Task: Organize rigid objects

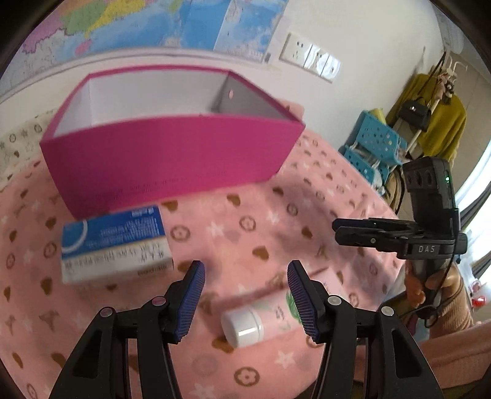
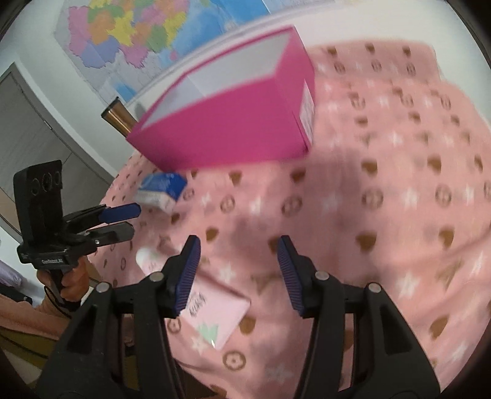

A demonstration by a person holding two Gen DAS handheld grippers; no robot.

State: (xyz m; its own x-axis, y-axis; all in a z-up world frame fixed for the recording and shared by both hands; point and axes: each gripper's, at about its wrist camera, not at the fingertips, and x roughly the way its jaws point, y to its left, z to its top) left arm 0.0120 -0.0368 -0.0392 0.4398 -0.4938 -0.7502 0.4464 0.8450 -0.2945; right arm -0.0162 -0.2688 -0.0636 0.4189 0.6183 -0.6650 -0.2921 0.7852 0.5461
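Observation:
An open magenta box (image 1: 172,153) stands on a pink patterned cloth (image 1: 245,214); it also shows in the right wrist view (image 2: 233,122). A blue and white carton (image 1: 115,242) lies in front of it, also seen from the right (image 2: 162,190). A pink tube with a white cap (image 1: 260,319) lies on the cloth just below my open, empty left gripper (image 1: 245,297). My right gripper (image 2: 237,276) is open and empty above the cloth, with the tube (image 2: 211,316) by its left finger. Each gripper shows in the other's view: the right gripper (image 1: 340,231) and the left gripper (image 2: 133,219).
A map (image 1: 153,21) hangs on the wall behind the box, with a socket panel (image 1: 310,56) beside it. Blue plastic baskets (image 1: 371,147) and a rack with yellow clothing (image 1: 435,119) stand off to the right. A brass cylinder (image 2: 118,118) sits behind the box.

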